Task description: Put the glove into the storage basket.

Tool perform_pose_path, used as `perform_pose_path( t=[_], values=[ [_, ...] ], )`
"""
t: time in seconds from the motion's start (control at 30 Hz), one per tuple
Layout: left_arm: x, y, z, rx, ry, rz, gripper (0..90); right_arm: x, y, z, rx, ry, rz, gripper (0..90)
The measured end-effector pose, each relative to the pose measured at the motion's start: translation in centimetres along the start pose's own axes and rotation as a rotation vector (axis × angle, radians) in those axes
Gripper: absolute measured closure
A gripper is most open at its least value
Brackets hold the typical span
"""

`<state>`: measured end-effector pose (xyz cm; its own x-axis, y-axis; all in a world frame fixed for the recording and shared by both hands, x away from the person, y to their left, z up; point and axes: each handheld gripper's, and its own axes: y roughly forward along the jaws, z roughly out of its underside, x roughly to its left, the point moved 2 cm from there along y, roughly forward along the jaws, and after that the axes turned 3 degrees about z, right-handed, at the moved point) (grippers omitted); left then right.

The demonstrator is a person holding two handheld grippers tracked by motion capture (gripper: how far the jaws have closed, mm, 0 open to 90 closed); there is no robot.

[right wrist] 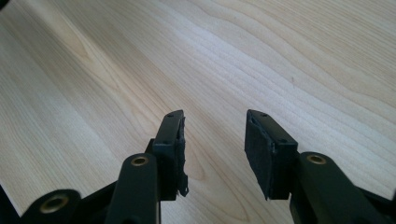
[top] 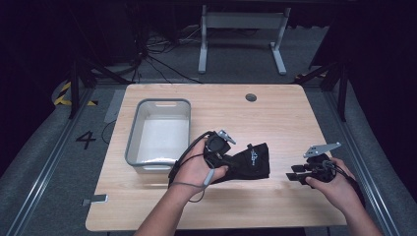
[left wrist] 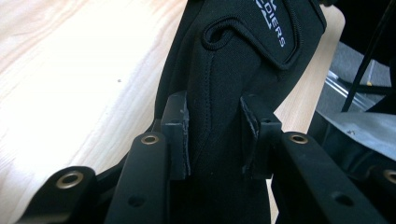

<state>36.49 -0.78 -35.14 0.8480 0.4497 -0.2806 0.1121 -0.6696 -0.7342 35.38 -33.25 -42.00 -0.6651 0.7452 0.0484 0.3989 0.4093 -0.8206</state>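
Wooden table point(top: 275, 113), grey bin point(top: 160, 132) sat on its left half. Black fabric pouch point(top: 251, 162) with white lettering lay near table centre, just right of bin, front end raised off the wood. Left gripper point(left wrist: 215, 135) clamped on pouch, pads pressed into both sides of the fabric. Right gripper point(right wrist: 214, 149) hovered over bare wood well apart from pouch, jaws parted, nothing between them.
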Motion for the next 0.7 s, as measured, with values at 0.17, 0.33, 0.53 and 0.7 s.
perform_pose_path(
  t=[0.17,0.33,0.53,0.7],
  values=[
    [0.6,-1.4,0.5,-0.021,-0.044,-0.035,66.7,0.1,0.2,-0.5,-0.002,-0.002,-0.010,58.5],
    [0.8,-2.4,1.1,-0.033,-0.076,-0.048,66.7,0.2,0.7,-1.3,-0.005,-0.011,-0.022,58.3],
    [1.3,-3.9,1.5,-0.052,-0.109,-0.071,66.7,0.4,1.1,-2.0,-0.004,-0.025,-0.035,57.9],
    [1.9,-5.2,1.5,-0.065,-0.131,-0.093,66.6,0.5,1.3,-2.2,-0.001,-0.025,-0.038,57.8]
  ],
)
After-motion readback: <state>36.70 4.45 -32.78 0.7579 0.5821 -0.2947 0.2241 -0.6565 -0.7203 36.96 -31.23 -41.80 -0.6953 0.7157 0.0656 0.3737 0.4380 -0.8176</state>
